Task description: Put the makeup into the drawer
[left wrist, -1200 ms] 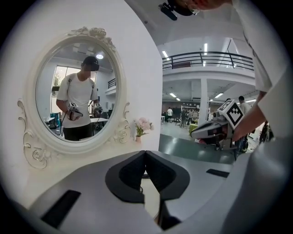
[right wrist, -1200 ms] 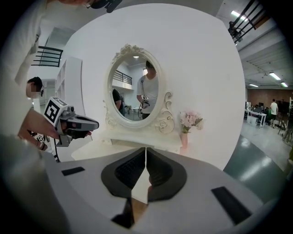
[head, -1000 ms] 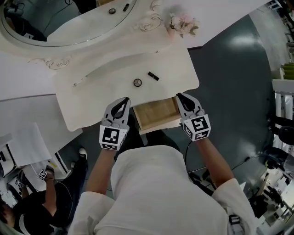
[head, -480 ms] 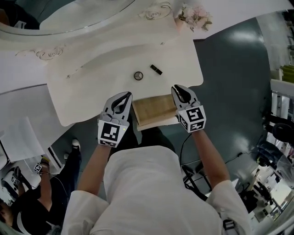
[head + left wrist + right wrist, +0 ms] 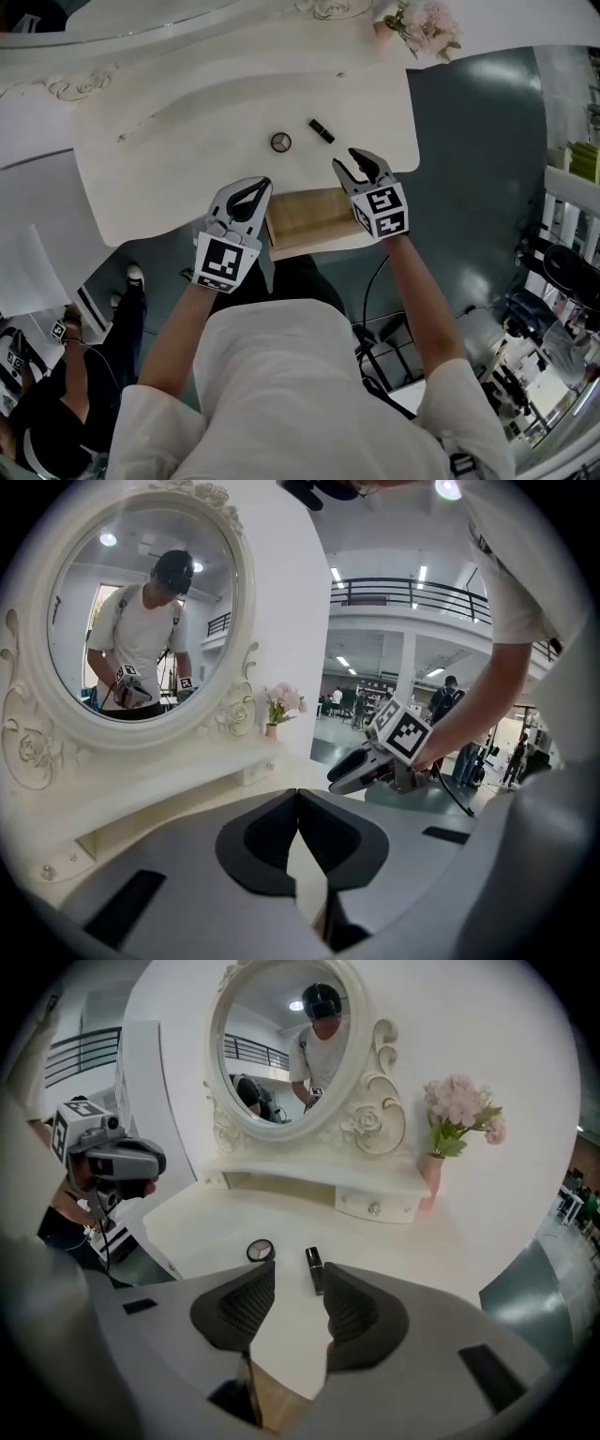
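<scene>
Through my right tongs [image 5: 345, 159] only a sliver of the pale wooden drawer [image 5: 305, 214] shows below the jaws, and one jaw hides the near end of the black lipstick tube [image 5: 313, 1260]. The jaws are opening with nothing between them, at the front edge of the white dressing table [image 5: 169, 150]. The lipstick and the round black eyeshadow compact [image 5: 260, 1251] lie on the tabletop just beyond. My left tongs [image 5: 265, 182] are closed tip to tip, empty, beside the open drawer's left corner

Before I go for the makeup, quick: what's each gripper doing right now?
Left gripper: shut, empty.
Right gripper: jaws opening, nothing between them.
</scene>
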### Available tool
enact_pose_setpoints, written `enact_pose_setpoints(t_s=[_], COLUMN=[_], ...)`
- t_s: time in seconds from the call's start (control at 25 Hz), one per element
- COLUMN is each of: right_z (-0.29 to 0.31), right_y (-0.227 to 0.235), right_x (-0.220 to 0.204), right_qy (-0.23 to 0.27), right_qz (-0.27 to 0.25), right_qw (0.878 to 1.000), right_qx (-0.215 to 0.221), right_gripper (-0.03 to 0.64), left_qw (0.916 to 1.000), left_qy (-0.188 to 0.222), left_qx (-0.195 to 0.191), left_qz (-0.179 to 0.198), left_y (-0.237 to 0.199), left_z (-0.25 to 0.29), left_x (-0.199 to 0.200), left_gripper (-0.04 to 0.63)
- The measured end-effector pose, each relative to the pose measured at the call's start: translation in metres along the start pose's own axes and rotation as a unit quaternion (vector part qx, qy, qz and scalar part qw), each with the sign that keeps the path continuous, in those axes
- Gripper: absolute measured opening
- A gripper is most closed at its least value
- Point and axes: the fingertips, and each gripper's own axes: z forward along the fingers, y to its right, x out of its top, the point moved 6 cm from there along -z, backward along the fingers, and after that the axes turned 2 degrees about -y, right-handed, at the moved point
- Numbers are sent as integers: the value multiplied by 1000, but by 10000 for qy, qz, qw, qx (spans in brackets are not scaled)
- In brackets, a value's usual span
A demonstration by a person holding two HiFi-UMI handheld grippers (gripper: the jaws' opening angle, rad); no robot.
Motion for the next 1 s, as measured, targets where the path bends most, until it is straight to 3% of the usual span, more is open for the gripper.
enact_pose_setpoints(t_s=[0.52, 0.76, 1.0], right_z=[84, 100, 96], right_y=[22, 15, 15], right_x=[-20, -18, -19], right_qy=[-920, -1027, -971], right_qz=[-368, -572, -692], right_qw=[9951, 9930, 9928], right_qx=[8, -134, -138], right_gripper=[208, 110, 104], left_qw=[9993, 9993, 9995], left_qy=[-245, -279, -201], left_qx=[-195, -121, -31], left_qz=[-195, -222, -223], left_y=[7, -4, -9], left_z=[20, 20, 16], left_x=[-29, -35, -33], left_gripper=[15, 15, 15])
